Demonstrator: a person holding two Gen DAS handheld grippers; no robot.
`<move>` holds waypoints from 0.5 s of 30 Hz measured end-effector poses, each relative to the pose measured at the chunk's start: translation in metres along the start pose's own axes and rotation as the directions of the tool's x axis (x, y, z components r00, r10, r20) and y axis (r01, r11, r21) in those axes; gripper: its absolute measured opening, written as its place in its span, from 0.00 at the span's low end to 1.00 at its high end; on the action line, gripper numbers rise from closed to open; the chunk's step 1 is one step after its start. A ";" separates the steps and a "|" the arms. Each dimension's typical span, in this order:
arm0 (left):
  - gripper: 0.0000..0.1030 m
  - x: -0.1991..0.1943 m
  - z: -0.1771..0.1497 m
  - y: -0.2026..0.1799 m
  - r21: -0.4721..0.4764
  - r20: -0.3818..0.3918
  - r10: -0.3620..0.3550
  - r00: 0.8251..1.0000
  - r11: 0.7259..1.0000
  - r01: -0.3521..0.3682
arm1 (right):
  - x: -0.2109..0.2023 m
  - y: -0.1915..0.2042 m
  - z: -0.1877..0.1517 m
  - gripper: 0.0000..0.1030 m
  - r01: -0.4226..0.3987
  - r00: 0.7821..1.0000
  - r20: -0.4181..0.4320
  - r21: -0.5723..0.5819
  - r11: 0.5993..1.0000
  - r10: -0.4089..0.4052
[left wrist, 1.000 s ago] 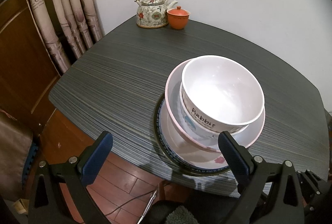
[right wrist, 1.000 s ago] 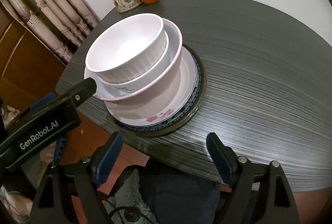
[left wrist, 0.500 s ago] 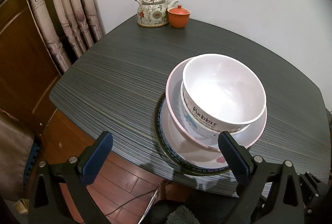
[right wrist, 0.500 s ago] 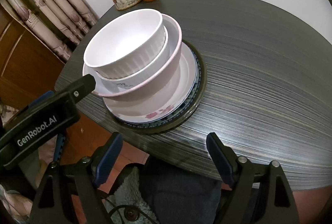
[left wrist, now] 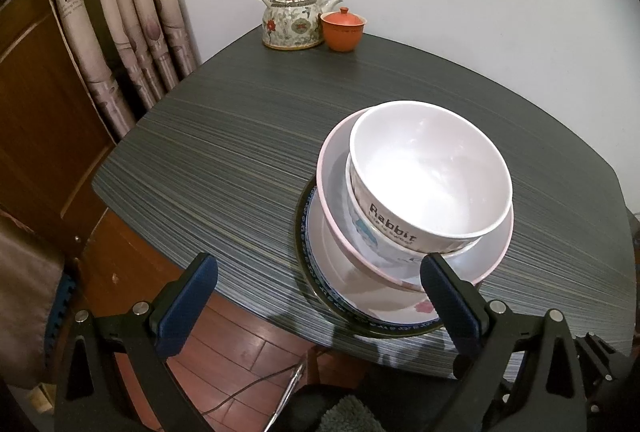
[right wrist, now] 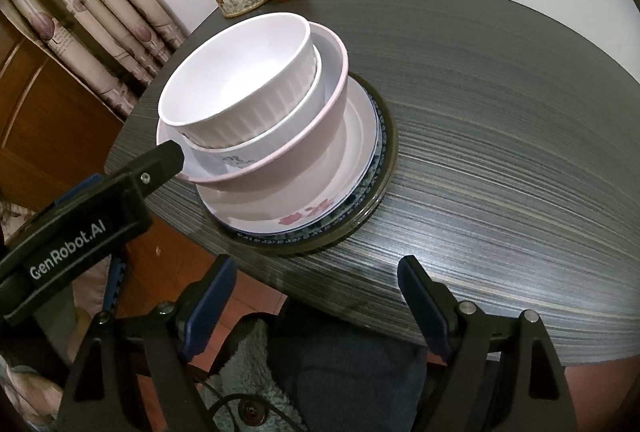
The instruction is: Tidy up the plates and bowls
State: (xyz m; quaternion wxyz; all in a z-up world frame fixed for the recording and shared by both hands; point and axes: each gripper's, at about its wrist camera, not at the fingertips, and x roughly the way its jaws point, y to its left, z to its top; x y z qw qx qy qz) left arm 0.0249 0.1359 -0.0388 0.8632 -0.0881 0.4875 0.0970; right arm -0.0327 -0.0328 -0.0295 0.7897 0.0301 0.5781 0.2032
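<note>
Both tongs, left tongs (left wrist: 318, 306) and right tongs (right wrist: 320, 306), are wide open and hold nothing. The bowls (left wrist: 430, 184) sit stacked on plates (right wrist: 352, 168) on the surface (left wrist: 240, 136). Grab the top bowl's rim gently and lift straight up.

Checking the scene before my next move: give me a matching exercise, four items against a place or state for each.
Things:
1. Rabbit bowl
2. pink-rimmed bowl
3. orange lidded cup
4. right gripper

Places or states:
A. beside the teapot at the far corner
B. open, holding nothing
C. top of the stack
D. resting on the plates, under other bowls

Pairs: 1-C, 2-D, 3-A, 4-B
</note>
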 end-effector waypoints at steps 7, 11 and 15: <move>0.98 0.005 0.002 0.002 0.006 -0.008 -0.025 1.000 1.000 0.025 | -0.001 -0.002 -0.002 0.82 0.002 1.000 -0.001 0.006 1.000 -0.002; 0.98 0.005 0.001 0.002 0.004 -0.008 -0.026 1.000 1.000 0.026 | -0.001 -0.001 -0.001 0.82 0.004 1.000 0.000 0.006 1.000 -0.004; 0.98 0.005 0.002 0.002 0.008 -0.001 -0.032 0.999 0.999 0.032 | -0.001 -0.001 0.001 0.82 0.002 1.000 0.003 0.004 1.000 -0.002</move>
